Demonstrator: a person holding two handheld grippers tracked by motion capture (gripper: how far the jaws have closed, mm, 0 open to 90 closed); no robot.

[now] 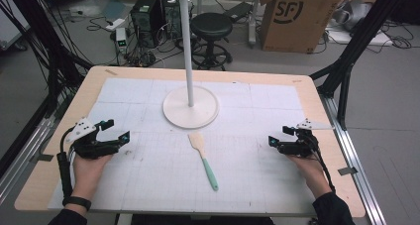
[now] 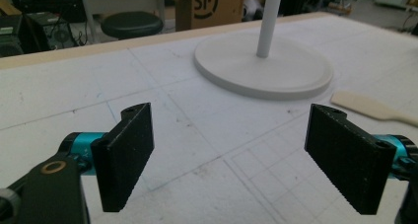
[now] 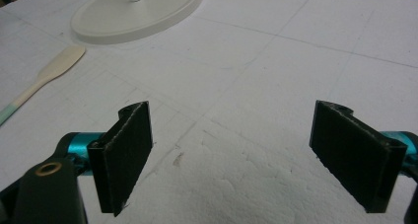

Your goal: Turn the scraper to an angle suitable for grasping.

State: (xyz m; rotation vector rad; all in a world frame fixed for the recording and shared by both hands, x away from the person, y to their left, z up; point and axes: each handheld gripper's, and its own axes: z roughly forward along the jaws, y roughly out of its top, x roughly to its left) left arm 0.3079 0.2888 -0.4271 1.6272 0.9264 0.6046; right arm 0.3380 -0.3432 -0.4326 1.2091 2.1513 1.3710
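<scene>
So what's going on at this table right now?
A person holds a two-jaw gripper in each hand over a white foam-covered table. The left gripper and right gripper are both open and empty, apart at either side. Between them lies a wooden spatula with a mint-green handle, untouched, just in front of a white round-based hanger stand.
</scene>
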